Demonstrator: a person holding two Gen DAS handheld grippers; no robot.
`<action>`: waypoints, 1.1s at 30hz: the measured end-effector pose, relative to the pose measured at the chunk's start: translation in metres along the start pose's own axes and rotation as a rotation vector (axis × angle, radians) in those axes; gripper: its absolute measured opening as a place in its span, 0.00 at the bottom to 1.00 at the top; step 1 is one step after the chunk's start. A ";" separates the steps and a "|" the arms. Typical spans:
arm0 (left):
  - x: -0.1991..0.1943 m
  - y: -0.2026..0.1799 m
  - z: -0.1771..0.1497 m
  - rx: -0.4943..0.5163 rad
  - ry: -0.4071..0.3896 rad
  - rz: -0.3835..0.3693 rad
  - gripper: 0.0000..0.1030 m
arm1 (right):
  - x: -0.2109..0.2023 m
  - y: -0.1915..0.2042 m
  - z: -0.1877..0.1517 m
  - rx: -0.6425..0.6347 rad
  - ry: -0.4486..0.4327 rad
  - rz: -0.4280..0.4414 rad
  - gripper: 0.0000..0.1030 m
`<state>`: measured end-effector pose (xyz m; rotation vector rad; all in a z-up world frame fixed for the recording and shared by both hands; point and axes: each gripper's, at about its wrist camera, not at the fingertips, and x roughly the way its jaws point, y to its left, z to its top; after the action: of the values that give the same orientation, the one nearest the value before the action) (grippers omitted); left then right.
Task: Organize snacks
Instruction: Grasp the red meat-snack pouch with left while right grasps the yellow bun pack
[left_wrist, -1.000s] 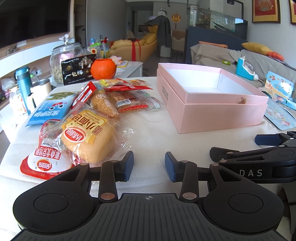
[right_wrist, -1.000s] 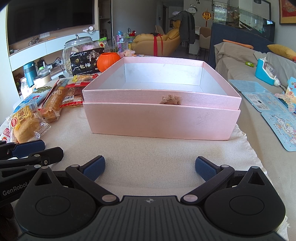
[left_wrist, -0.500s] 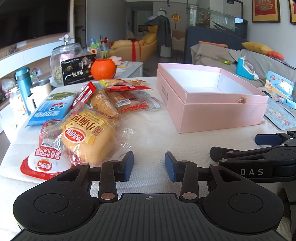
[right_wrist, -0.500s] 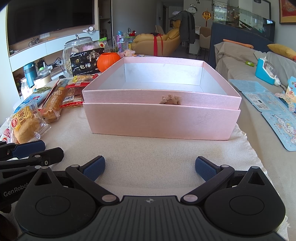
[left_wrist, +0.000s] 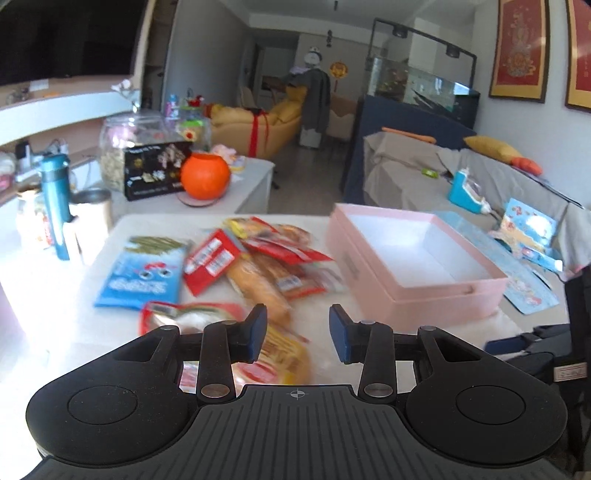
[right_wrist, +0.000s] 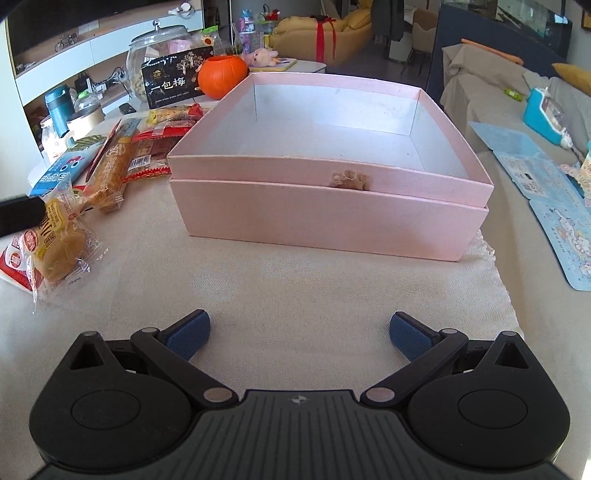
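clear-wrapped yellow bread bun (right_wrist: 55, 240) lies on the cloth-covered table (right_wrist: 295, 288), left of the empty pink cardboard box (right_wrist: 328, 206); directly below the left gripper (left_wrist: 293, 328), fingers parted, holding nothing. right gripper (right_wrist: 299, 334), fingers spread wide, faces the box, well apart from the bun.

The left wrist view looks from above the tabletop (left_wrist: 325, 229), past its fingers (left_wrist: 255, 332), snacks (left_wrist: 258, 273) ahead-left, pink box (left_wrist: 436, 295) ahead-right. The right wrist view sits lower, the box (right_wrist: 325, 225) near, straight beyond its fingers (right_wrist: 188, 332). Both share box and snacks (right_wrist: 110, 173).
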<state>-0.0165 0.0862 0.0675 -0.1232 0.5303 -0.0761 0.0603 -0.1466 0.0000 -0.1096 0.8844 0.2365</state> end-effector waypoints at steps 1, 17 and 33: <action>-0.001 0.011 0.003 -0.009 0.001 0.027 0.40 | 0.001 0.001 0.004 -0.014 0.012 0.013 1.00; -0.007 0.106 -0.016 -0.202 0.119 0.136 0.40 | 0.008 0.109 0.068 -0.144 -0.018 0.390 0.95; 0.044 0.013 -0.019 0.197 0.194 0.092 0.53 | -0.019 0.051 0.024 -0.161 -0.045 0.216 0.53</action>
<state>0.0121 0.0931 0.0278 0.1020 0.7184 -0.0509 0.0541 -0.0954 0.0297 -0.1572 0.8317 0.5106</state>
